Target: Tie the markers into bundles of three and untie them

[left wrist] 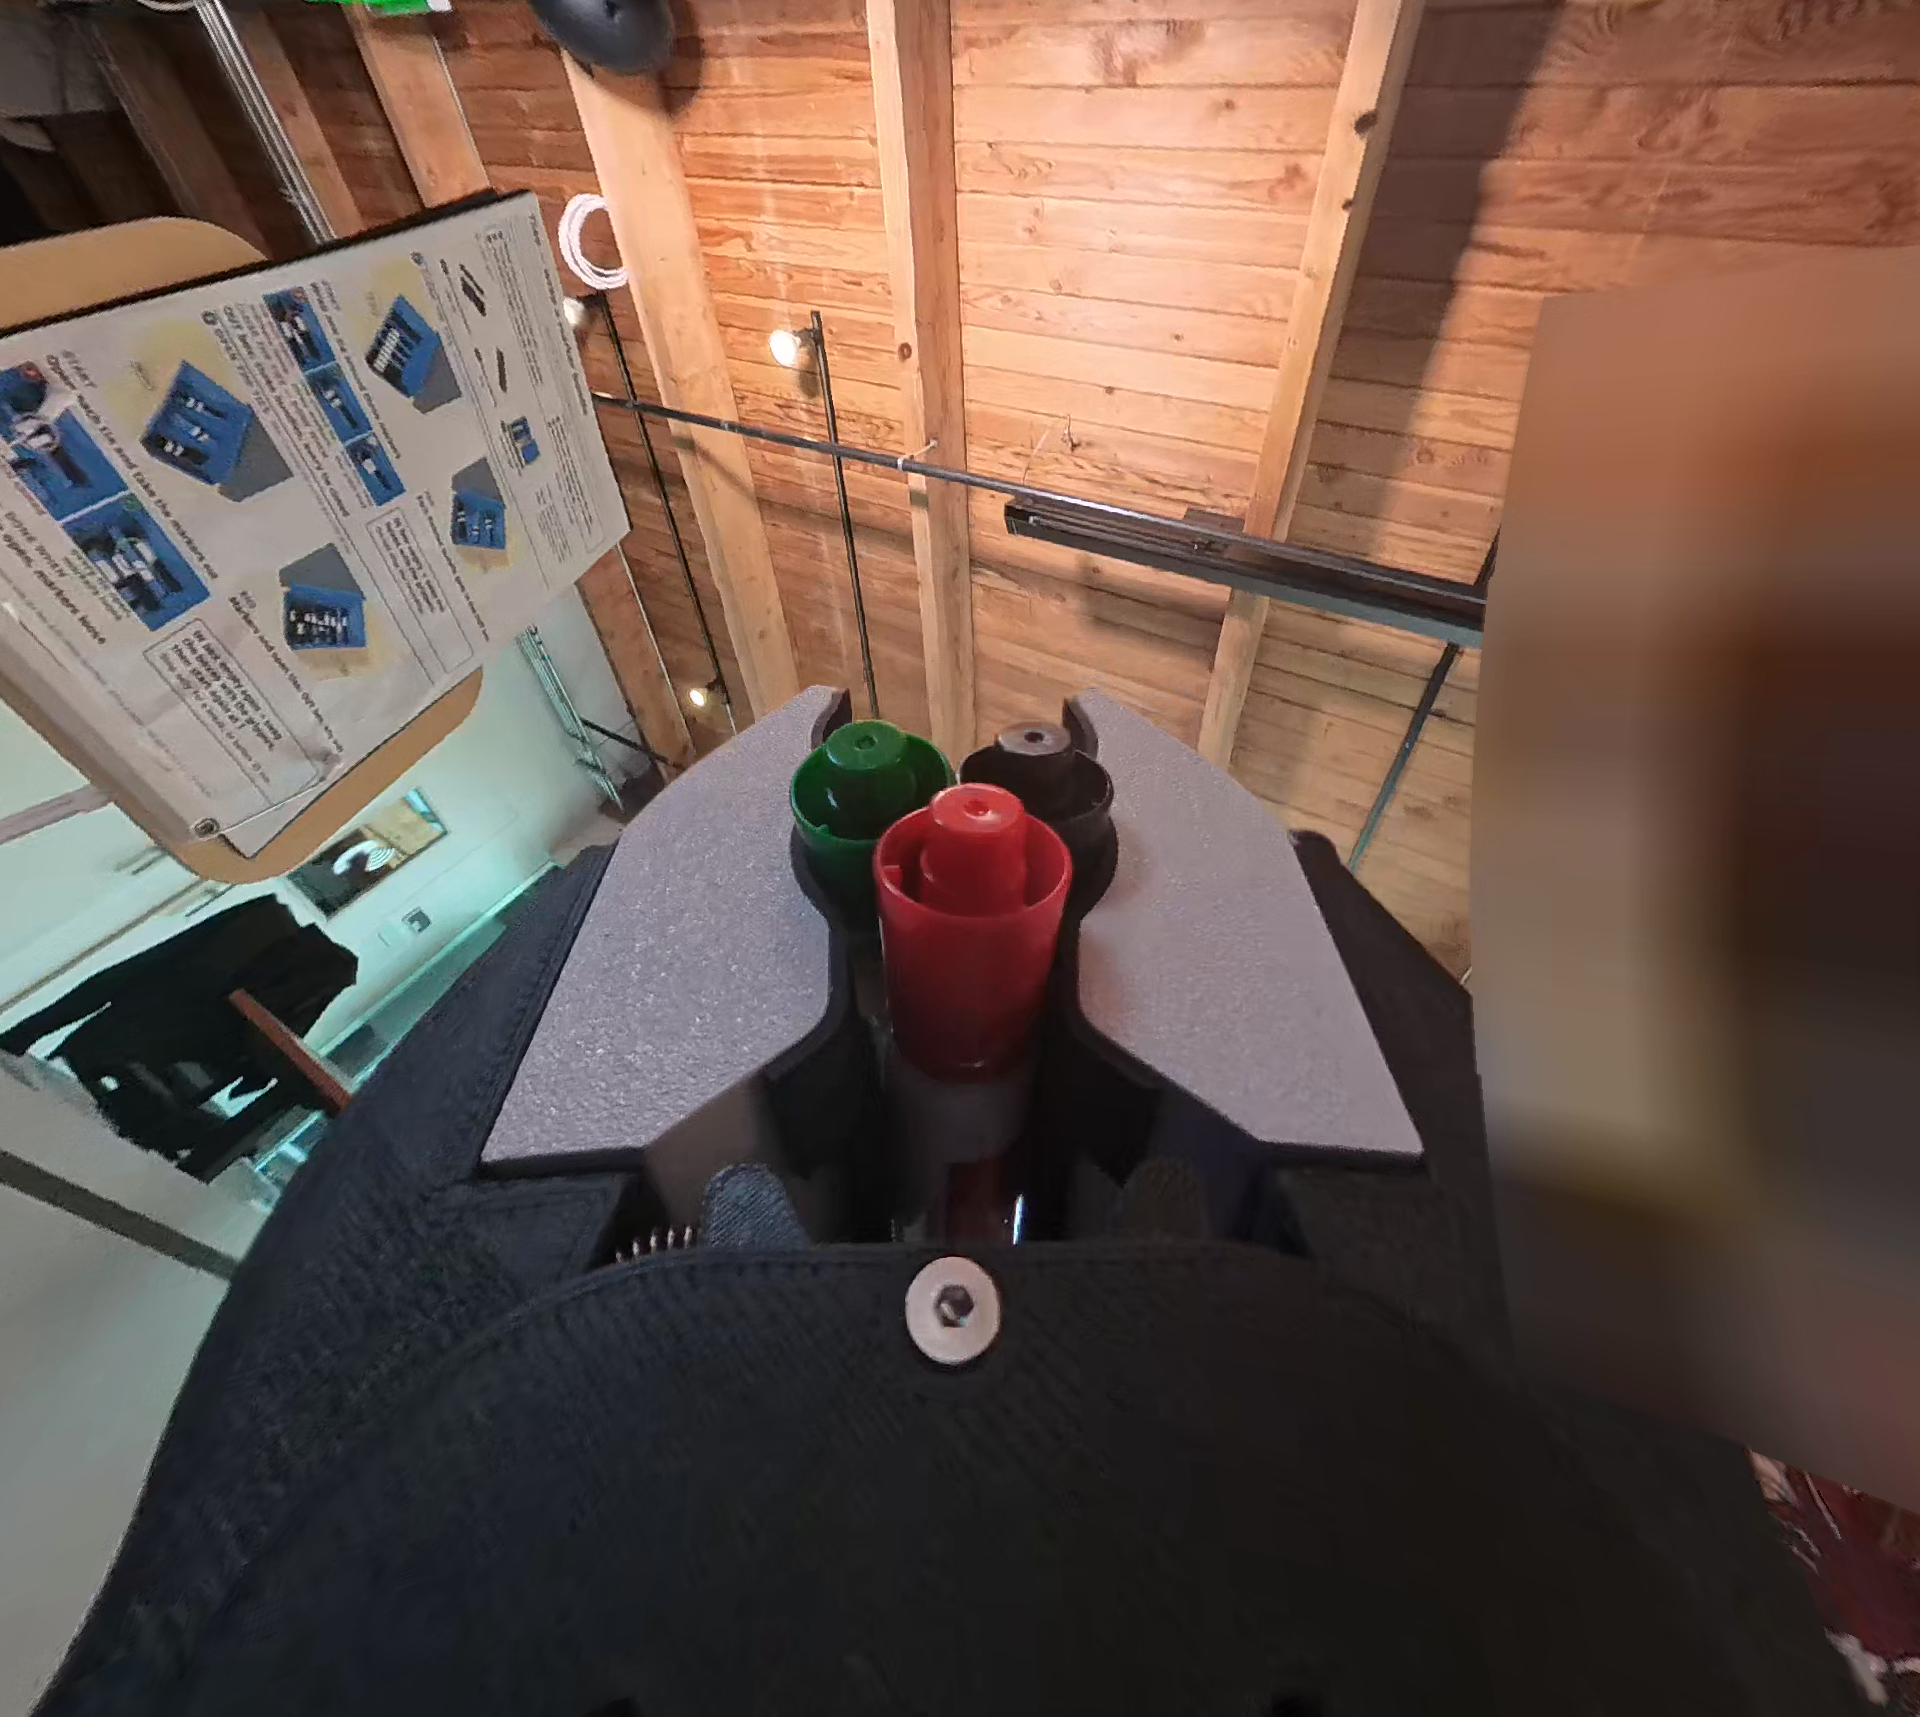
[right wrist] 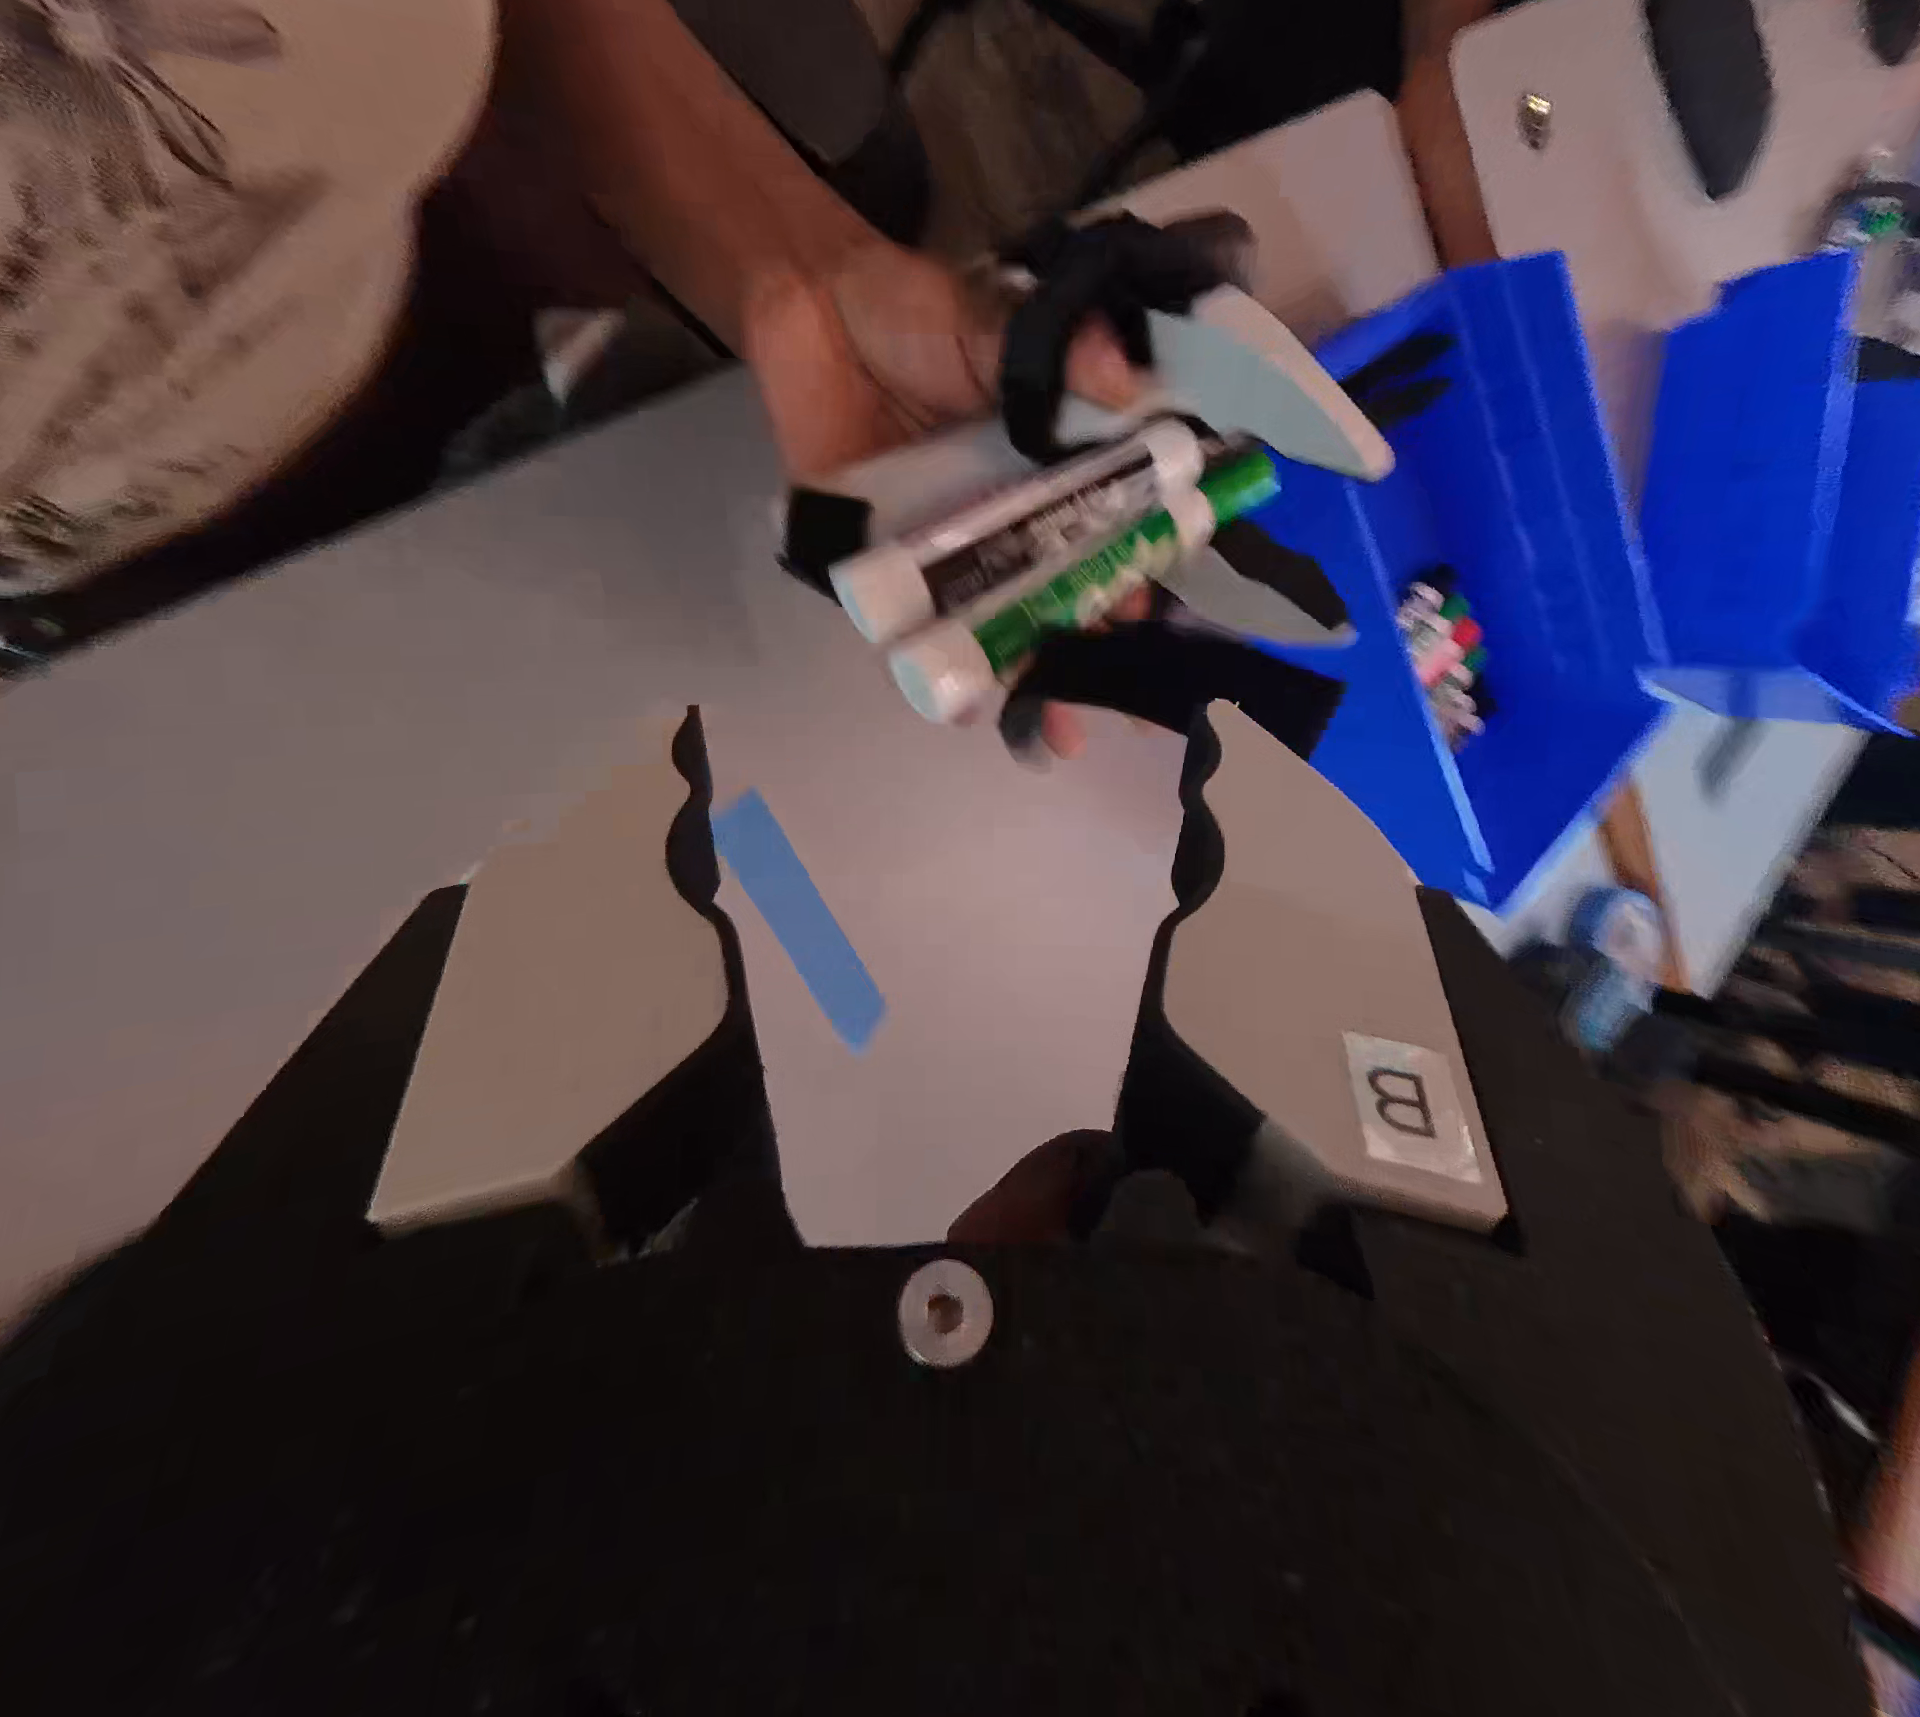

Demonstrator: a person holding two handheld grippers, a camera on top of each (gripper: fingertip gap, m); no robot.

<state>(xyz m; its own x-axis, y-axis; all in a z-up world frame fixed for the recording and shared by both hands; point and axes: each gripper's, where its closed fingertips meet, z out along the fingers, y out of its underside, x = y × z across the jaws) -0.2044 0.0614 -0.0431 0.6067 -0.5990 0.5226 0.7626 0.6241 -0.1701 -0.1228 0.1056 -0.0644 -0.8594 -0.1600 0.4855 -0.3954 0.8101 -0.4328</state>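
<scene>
Left wrist view: your left claw (left wrist: 961, 794) is clamped on three markers (left wrist: 971, 898) — green, black, red caps pointing up.

Right wrist view: your right claw (right wrist: 940, 794) gapes wide, empty, over the worktop (right wrist: 312, 680) — bundling step, likely; next it needs a tie, none seen.

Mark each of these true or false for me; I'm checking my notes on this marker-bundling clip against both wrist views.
1. The left tool is closed around three markers. True: green, black and red caps sit between its fingers.
2. The right tool grips a marker. False: it stands wide open with nothing in it, above the grey table.
3. A strip of blue tape lies on the table. True.
4. The bin beyond the left tool is red. False: it is blue and holds more markers.
</scene>
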